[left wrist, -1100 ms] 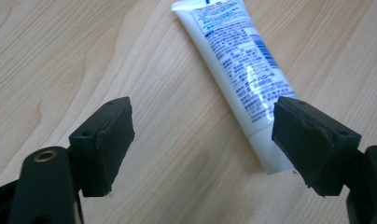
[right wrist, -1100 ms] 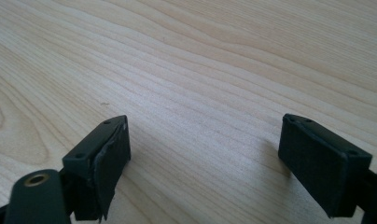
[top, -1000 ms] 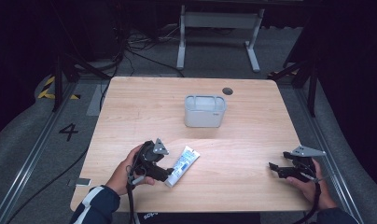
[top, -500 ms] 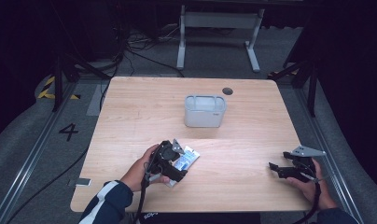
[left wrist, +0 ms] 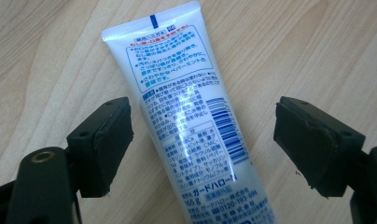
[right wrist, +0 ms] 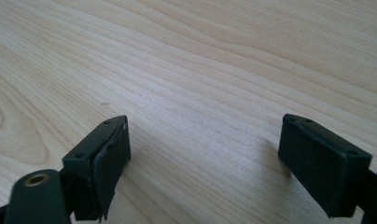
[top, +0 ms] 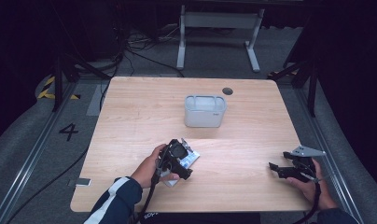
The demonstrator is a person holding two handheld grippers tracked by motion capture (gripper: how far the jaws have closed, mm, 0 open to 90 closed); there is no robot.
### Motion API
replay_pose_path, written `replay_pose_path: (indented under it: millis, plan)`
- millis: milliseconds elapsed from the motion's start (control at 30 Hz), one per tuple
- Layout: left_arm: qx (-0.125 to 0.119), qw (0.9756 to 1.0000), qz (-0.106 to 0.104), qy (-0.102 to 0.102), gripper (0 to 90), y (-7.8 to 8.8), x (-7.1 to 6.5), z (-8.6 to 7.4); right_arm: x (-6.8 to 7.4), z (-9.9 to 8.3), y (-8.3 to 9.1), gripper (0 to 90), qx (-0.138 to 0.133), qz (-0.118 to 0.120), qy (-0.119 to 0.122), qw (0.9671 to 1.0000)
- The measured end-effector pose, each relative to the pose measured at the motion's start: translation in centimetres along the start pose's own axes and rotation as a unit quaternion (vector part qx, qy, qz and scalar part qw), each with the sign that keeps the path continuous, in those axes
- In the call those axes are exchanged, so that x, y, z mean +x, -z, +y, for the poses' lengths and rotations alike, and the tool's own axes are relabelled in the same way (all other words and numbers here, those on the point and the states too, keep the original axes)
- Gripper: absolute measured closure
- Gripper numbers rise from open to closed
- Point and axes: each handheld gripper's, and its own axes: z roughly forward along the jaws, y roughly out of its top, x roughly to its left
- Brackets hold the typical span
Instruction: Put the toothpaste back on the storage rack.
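Near the front edge of the pale wooden table (top: 144,107), a little left of its middle, I am hovering my left gripper (left wrist: 203,140) over the white plastic toothpaste tube with blue and red print (left wrist: 191,126), which is lying flat on the wood. Looking along that gripper's two black jaws, I am seeing them standing wide apart on either side of the tube, with bare wood showing between each pad and the tube, so nothing is being grasped. From the high view, the left gripper (top: 177,158) is covering most of the tube (top: 192,161), and a hand (top: 149,167) in a dark sleeve with white stripes is reaching in from the front edge. Over by the front right corner, I am keeping my right gripper (top: 276,169) low above the wood, well apart from the tube; its own jaws (right wrist: 203,154) are standing released with bare table between them. Toward the middle of the table, nearer the back edge, a grey rectangular plastic container (top: 205,111) is standing upright, well apart from both grippers.
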Motion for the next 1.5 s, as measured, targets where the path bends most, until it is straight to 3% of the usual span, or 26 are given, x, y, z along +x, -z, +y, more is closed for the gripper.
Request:
replay_pose_path:
  millis: [200,367,500,600,733,833,1000,1167,1500]
  plan:
    - [0.031,0.9995,-0.006,-0.004,21.5,-0.7,0.4,0.9,0.0,0.0,0.0,17.1,0.0,0.0,0.0,1.0]
    - [0.059,0.9981,-0.001,0.02,24.1,-1.4,0.9,1.9,0.0,0.0,0.0,17.0,0.0,0.0,-0.001,1.0]
    - [0.078,0.9968,0.005,0.019,25.1,-2.1,1.2,2.1,0.0,0.0,0.0,17.1,0.0,0.0,-0.001,1.0]
    - [0.076,0.9969,0.006,0.021,23.8,-2.2,1.4,2.4,0.0,0.0,0.0,17.0,0.0,-0.001,-0.001,1.0]
    - [0.076,0.9969,0.008,0.018,22.9,-2.4,1.5,2.8,0.0,0.0,0.0,17.0,0.0,0.0,-0.001,1.0]
    - [0.08,0.9968,0.006,0.008,26.9,-2.5,1.4,3.2,0.0,0.0,0.0,17.0,0.0,0.0,-0.001,1.0]
    - [0.095,0.9954,0.002,-0.001,29.1,-2.5,1.4,3.6,0.0,0.0,0.0,17.0,0.0,0.0,-0.001,1.0]
    - [0.106,0.9942,-0.003,-0.019,41.2,-2.3,0.9,3.8,0.0,0.0,0.0,17.1,0.0,0.0,-0.001,1.0]
    - [0.105,0.9937,-0.01,-0.038,49.7,-2.1,0.8,3.8,0.0,0.0,0.0,17.0,0.0,0.0,-0.001,1.0]
